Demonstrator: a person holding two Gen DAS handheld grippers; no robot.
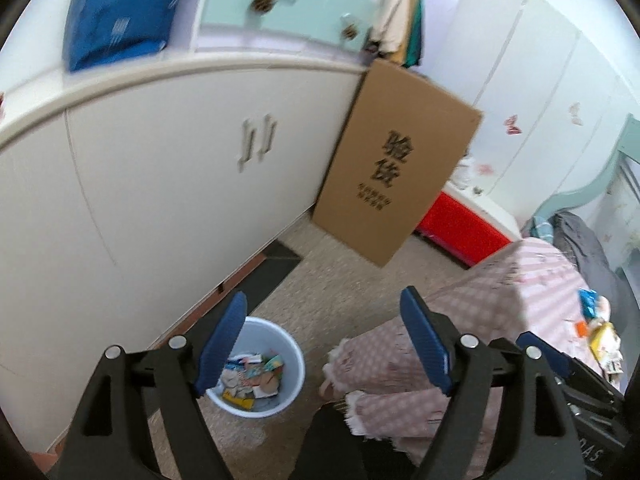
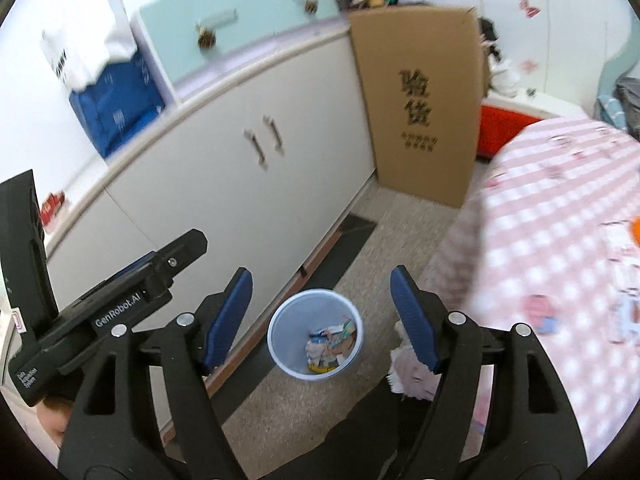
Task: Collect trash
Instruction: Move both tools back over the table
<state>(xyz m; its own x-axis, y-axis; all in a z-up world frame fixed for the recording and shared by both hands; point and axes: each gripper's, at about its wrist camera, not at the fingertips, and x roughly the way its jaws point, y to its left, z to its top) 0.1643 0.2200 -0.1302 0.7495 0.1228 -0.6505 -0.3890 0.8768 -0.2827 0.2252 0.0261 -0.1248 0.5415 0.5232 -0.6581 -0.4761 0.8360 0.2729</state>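
Note:
A pale blue waste bin (image 1: 294,364) (image 2: 280,344) stands on the floor beside the white cabinets, with crumpled wrappers and paper scraps (image 1: 252,376) (image 2: 328,346) inside. My left gripper (image 1: 324,306) hovers high above it, open, nothing between its blue pads. My right gripper (image 2: 322,280) is also open and empty, held above the bin. In the right wrist view the left gripper's black body (image 2: 108,312) shows at the left. More wrappers (image 1: 600,328) lie on the pink checked bed cover at the right. An orange scrap (image 2: 634,230) sits on the bed's right edge.
White cabinets (image 1: 160,184) (image 2: 240,168) run along the left. A tall cardboard box (image 1: 396,160) (image 2: 420,104) leans at their far end. The bed with a pink checked cover (image 1: 500,292) (image 2: 560,220) fills the right. A red-and-white chest (image 1: 460,220) stands behind the box.

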